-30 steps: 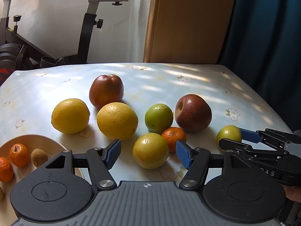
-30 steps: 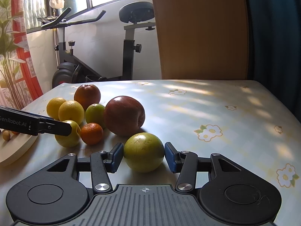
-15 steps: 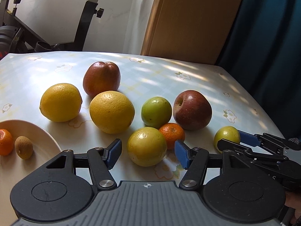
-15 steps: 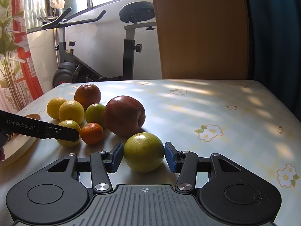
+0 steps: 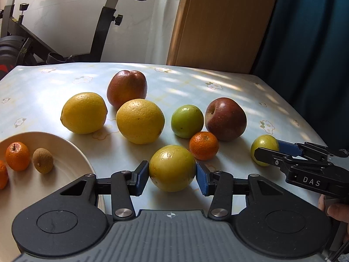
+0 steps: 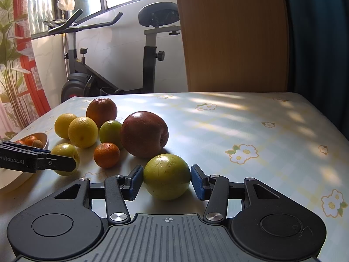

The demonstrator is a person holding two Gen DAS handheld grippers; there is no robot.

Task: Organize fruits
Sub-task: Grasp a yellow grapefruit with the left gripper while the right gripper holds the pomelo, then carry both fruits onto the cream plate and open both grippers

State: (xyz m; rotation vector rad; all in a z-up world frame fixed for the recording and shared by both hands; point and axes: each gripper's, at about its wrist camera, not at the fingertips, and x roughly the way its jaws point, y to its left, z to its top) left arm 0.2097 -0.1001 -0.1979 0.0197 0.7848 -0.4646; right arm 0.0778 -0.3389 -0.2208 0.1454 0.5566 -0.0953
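Observation:
Fruits lie on the flowered table (image 5: 196, 80). My left gripper (image 5: 172, 178) is shut on a yellow-green fruit (image 5: 172, 168), its blue pads touching both sides. My right gripper (image 6: 166, 182) is shut on another green fruit (image 6: 166, 175), seen at the right in the left wrist view (image 5: 262, 150). Behind lie a tangerine (image 5: 204, 145), a small green fruit (image 5: 187, 121), two red apples (image 5: 225, 119) (image 5: 126, 89), an orange (image 5: 140, 121) and a lemon (image 5: 84, 112). A cream plate (image 5: 72, 159) at the left holds tangerines (image 5: 17, 156) and a small brown fruit (image 5: 43, 160).
An exercise bike (image 6: 150, 50) stands beyond the table's far left edge. A wooden panel (image 6: 233, 35) and a dark blue curtain (image 5: 305, 26) stand behind the table. The table's right half (image 6: 261, 126) holds no fruit. A hand (image 5: 336, 209) holds the right gripper.
My left gripper has closed its pads onto the yellow-green fruit, which it earlier only straddled. The left view has shifted left, showing more of the plate. The right gripper has stayed still.

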